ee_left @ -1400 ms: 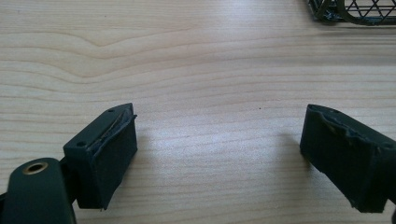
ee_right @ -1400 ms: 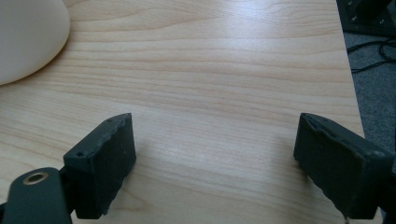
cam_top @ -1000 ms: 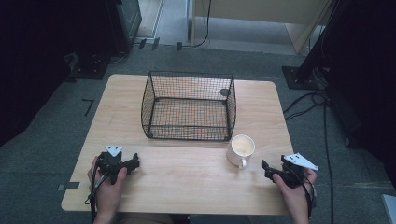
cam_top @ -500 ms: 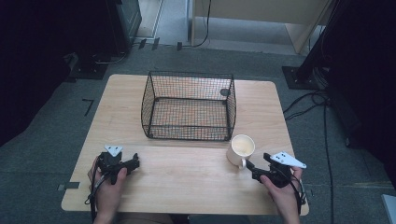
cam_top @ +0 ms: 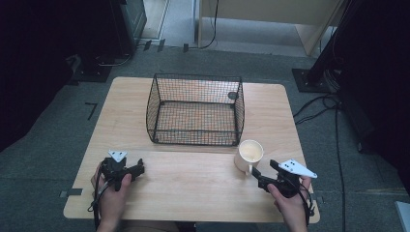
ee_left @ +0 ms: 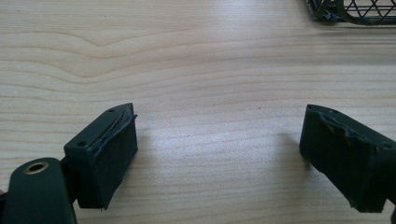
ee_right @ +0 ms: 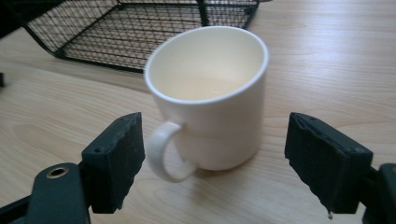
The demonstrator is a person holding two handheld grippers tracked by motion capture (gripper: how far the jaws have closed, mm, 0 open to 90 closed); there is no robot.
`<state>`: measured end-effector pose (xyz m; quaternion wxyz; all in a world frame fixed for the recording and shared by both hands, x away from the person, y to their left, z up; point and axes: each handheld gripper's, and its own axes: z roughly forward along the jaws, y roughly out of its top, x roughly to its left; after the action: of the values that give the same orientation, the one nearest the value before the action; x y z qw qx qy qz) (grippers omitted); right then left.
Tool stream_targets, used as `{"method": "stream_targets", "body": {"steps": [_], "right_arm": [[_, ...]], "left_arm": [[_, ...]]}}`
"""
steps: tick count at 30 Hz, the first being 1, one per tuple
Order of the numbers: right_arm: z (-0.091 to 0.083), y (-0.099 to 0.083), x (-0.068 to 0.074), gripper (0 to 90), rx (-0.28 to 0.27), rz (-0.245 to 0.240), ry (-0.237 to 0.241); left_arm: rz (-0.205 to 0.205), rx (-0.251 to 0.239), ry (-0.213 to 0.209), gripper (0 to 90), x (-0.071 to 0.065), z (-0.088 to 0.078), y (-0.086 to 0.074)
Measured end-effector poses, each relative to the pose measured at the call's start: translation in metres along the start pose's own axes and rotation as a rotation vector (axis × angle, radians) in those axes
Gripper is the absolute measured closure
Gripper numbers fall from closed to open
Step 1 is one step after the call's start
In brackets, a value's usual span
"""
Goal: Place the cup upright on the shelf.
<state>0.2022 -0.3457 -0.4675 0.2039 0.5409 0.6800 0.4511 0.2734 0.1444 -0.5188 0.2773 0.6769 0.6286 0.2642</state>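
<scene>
Nothing looked done yet: the cream mug (ee_right: 210, 93) stood upright on the table (cam_top: 193, 183), just off the wire basket (cam_top: 196, 111)'s near right corner. The right gripper (ee_right: 215, 158) sat right behind it, jaws wide apart, gripping nothing. The left gripper (ee_left: 219, 154) idled near left, jaws spread too.

left gripper (cam_top: 138, 169): black body, grey three-cornered plate on top, black cable trailing at 6 o'clock | right gripper (cam_top: 255, 175): same black build, larger pale plate | jaws: black blocks, worn ragged pads, small screw holes, brass-ringed hole at base
</scene>
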Motion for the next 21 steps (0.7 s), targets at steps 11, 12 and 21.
{"method": "stream_targets", "body": {"steps": [11, 12, 21], "right_arm": [[0.014, -0.004, 0.015, 20.2, 0.09, -0.032, -0.103], [0.013, -0.004, 0.013, 20.5, 0.09, -0.029, -0.103], [-0.002, -0.009, -0.011, 41.2, 0.073, 0.007, -0.128]], "left_arm": [[0.001, 0.0, -0.001, 11.8, 0.0, 0.0, 0.0], [0.002, 0.0, -0.001, 11.8, 0.0, 0.0, 0.0], [0.002, 0.0, -0.001, 11.8, 0.0, 0.0, 0.0]]}}
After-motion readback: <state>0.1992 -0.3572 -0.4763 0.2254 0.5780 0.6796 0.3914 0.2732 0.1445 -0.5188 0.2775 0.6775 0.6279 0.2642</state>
